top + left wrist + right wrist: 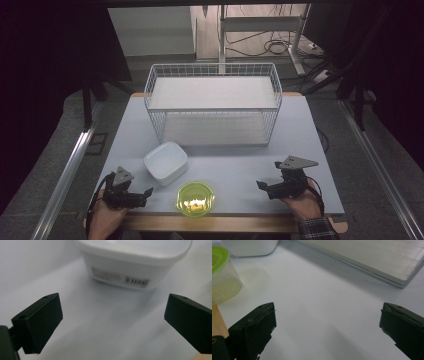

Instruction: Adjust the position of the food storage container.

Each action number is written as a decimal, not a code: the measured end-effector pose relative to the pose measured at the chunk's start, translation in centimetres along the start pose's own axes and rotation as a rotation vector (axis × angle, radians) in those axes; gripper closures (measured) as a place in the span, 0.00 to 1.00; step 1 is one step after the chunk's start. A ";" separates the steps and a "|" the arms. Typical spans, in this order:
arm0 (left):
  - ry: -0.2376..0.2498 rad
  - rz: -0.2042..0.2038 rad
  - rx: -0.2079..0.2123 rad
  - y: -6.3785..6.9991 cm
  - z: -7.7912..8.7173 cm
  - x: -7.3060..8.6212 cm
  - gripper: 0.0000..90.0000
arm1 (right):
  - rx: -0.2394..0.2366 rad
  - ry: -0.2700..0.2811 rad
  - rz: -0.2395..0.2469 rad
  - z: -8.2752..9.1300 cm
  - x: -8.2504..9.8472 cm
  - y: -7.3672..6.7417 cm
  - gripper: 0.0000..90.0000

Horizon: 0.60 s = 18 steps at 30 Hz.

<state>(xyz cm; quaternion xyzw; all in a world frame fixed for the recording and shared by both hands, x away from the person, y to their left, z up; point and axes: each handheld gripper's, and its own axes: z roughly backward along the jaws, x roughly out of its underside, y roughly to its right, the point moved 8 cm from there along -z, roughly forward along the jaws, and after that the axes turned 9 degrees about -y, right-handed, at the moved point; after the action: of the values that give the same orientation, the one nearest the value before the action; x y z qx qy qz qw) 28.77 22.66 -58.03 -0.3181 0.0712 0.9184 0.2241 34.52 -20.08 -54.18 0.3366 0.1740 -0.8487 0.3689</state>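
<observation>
The white box (pixel 165 162) sits just ahead of the left gripper (pixel 148 193), whose jaws are spread and empty; the right gripper (pixel 260 185), also spread, rests well apart from it.

Lab or recording studio setup, not a home. Pale grey table (pixel 300 150) with a wooden edge stands on grey carpet, dark black curtains hanging at both sides. Metal rails (pixel 65 175) run along the floor left and right of the table. Past the far edge: loose cables (pixel 272 46) on the floor, a white metal stand frame (pixel 260 22), a pale wall panel. Staged props on the table: white wire basket rack (pixel 214 102) at the far middle, white square container (pixel 165 162) and green-lidded container (pixel 195 198) near the front edge. A person holds handheld camera grippers with trailing cables at the near corners.
</observation>
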 end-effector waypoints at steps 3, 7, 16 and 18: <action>0.025 -0.006 0.021 0.1 -0.3 -0.2 0.06 | -0.011 -0.002 0.009 -0.3 0.1 -0.2 0.01; 0.053 -0.004 0.062 0.0 -0.4 -0.2 0.04 | -0.014 -0.010 0.025 -0.5 0.0 -0.4 0.02; 0.030 0.017 0.092 0.1 -0.4 -0.1 0.05 | 0.000 -0.061 0.022 -1.0 0.2 -1.0 0.04; 0.005 0.017 0.086 0.0 -0.6 0.1 0.05 | 0.006 -0.067 0.007 -1.1 0.2 -1.0 0.05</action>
<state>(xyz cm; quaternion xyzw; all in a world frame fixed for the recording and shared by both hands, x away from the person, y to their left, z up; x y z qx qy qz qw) 28.99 22.59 -58.56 -0.3101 0.1137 0.9155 0.2295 34.16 -18.86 -55.07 0.3096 0.1577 -0.8587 0.3767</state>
